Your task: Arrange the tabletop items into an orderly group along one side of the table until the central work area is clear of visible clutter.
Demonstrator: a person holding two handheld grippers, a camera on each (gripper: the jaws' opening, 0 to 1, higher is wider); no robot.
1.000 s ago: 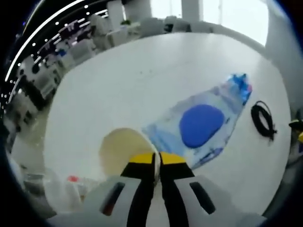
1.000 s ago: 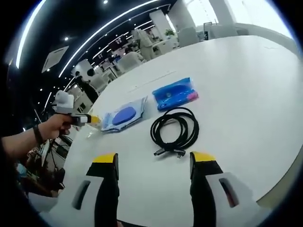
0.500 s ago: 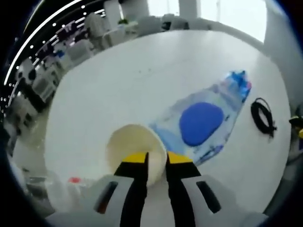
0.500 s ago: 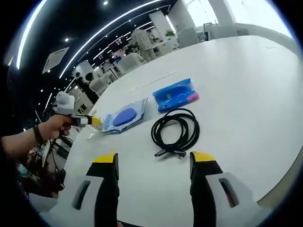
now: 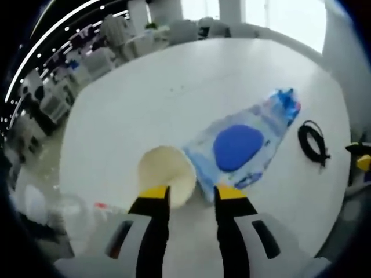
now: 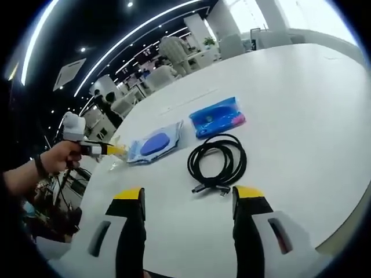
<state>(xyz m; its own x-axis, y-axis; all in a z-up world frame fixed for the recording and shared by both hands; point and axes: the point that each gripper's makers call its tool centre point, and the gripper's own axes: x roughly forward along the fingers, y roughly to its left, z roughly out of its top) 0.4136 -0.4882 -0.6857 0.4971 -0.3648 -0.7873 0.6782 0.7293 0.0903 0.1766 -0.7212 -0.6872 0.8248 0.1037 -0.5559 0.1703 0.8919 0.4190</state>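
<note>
We judged the cream paper cup (image 5: 167, 175), light and crushable, best pinched at its rim; left gripper (image 5: 189, 194) and right gripper (image 6: 189, 196) jaws stood released.

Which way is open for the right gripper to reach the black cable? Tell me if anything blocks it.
Probably yes, straight ahead. The right gripper is open, and the black cable lies coiled on the bare table just beyond its jaws, nothing between them.

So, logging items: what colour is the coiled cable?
Black; the coiled cable shows best in the right gripper view.
</note>
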